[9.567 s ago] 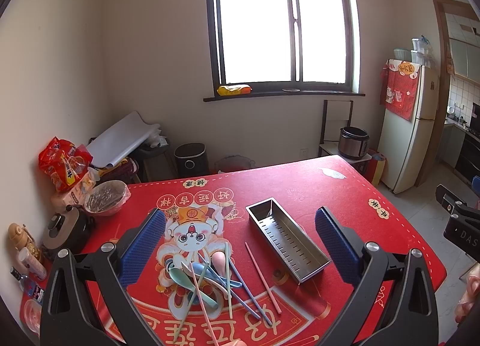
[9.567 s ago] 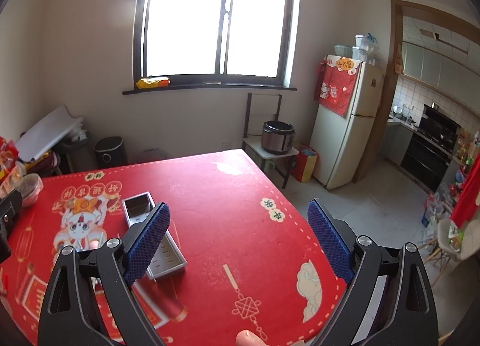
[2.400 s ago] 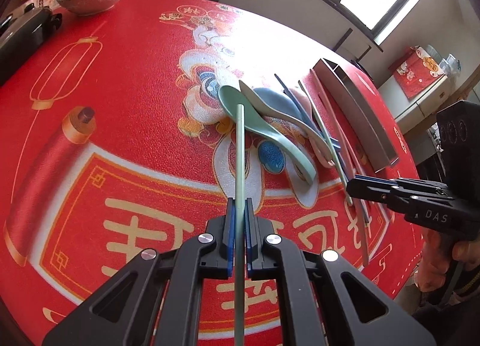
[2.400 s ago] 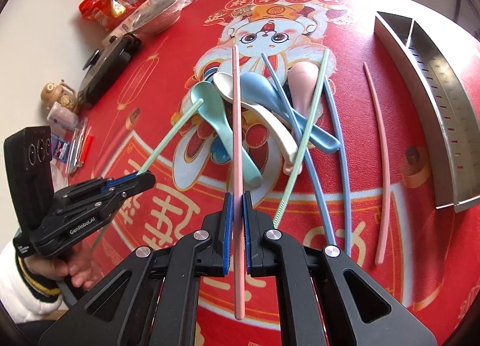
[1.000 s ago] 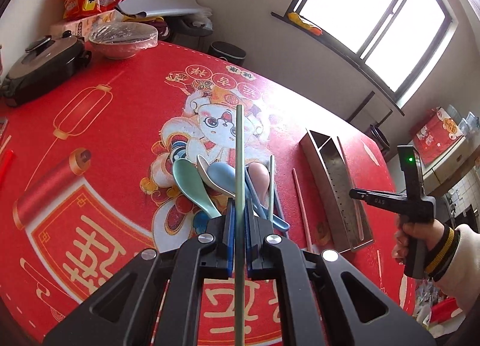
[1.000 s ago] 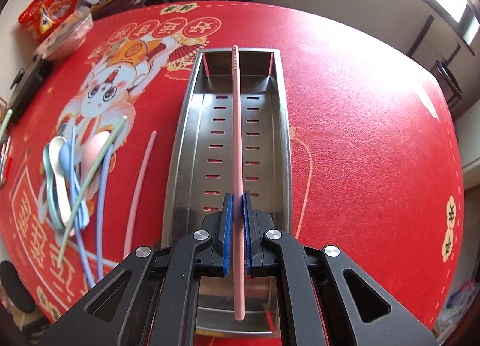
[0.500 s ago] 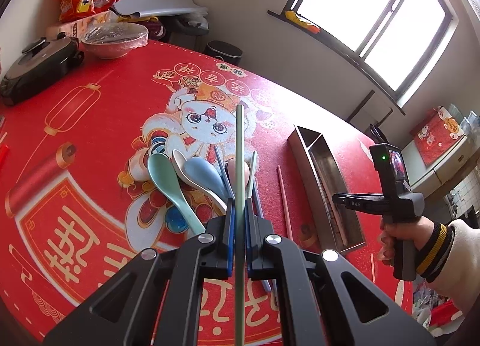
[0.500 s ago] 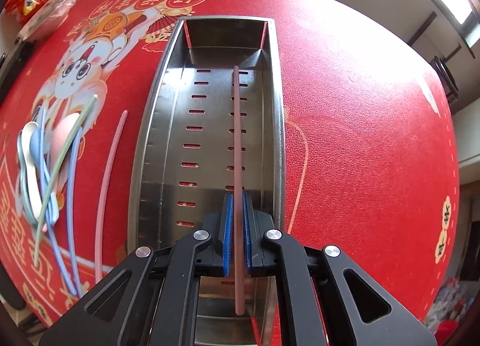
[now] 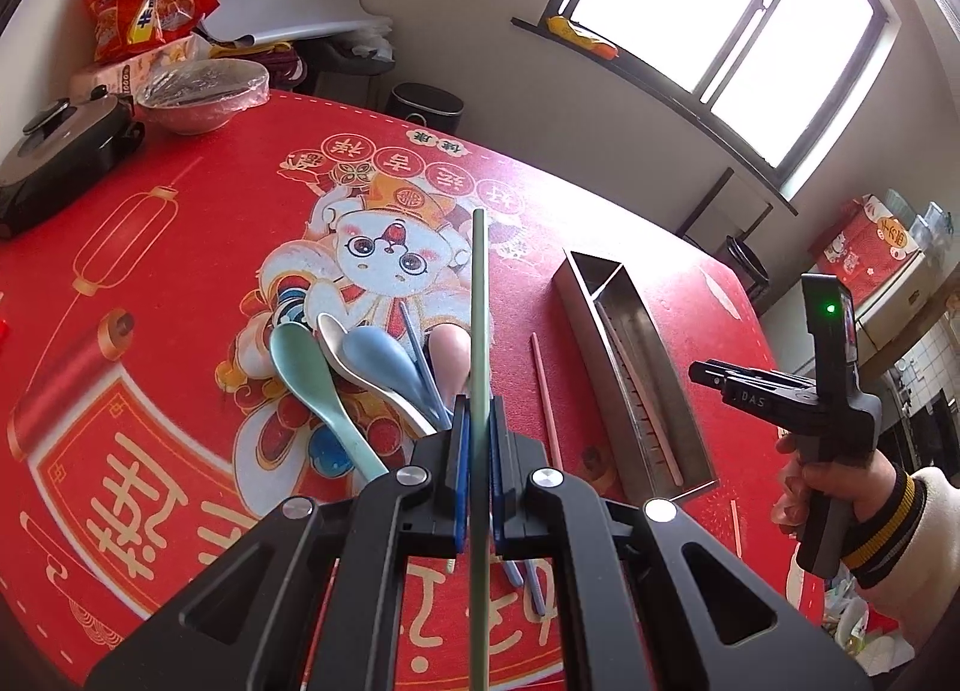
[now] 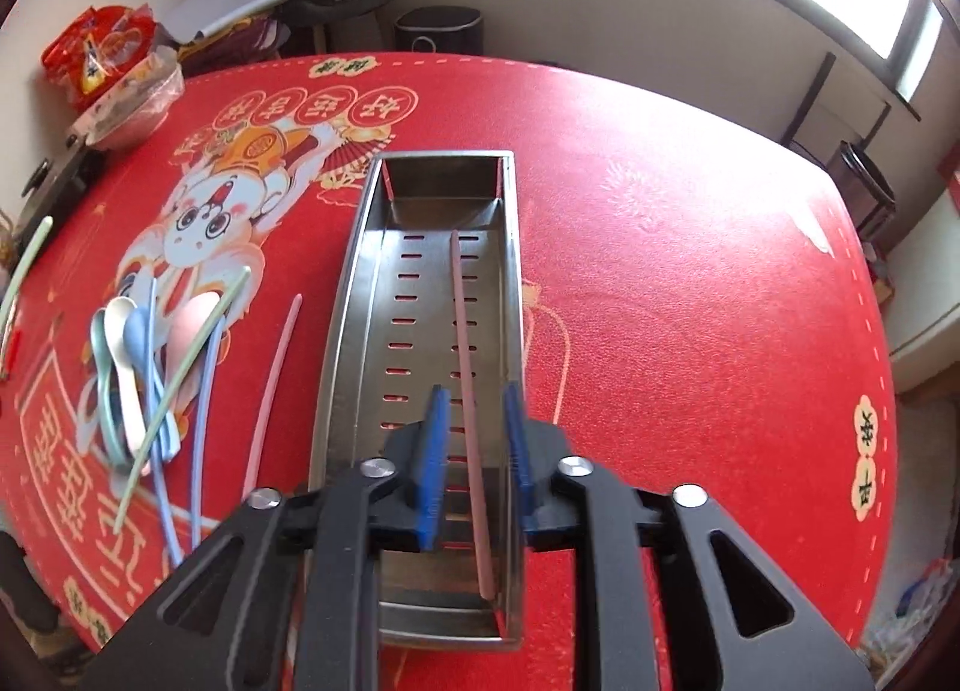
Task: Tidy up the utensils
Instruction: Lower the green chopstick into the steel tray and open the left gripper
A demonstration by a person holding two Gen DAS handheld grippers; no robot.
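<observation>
**Pink chopstick in the tray, green one clamped on my left**

Tray (image 10: 360, 295) fills the middle of my right wrist view, a long steel trough with slotted floor, standing on the red mat (image 10: 690, 301). My right gripper (image 10: 474, 451) hangs over its near end, and its jaws have just been opening: the blue pads stand apart, touching nothing. The pink chopstick (image 10: 465, 355) lies flat on the tray floor, right of centre, running lengthwise between the pads and on toward the bottom of the frame.

Left of the tray a second pink chopstick (image 10: 273, 385) lies on the mat, apart from the tray wall. Further left sits the pile (image 10: 150, 367): pastel spoons, blue chopsticks and a green chopstick crossing over them.

In my left wrist view the left gripper (image 9: 477, 445) is closed tight on a green chopstick (image 9: 479, 319), which runs straight up the centre of the frame, above the spoons. The tray (image 9: 672, 415) shows right of centre, and the right gripper (image 9: 714, 376) is at the right edge, held by a hand (image 9: 840, 481) in a striped cuff.
</observation>
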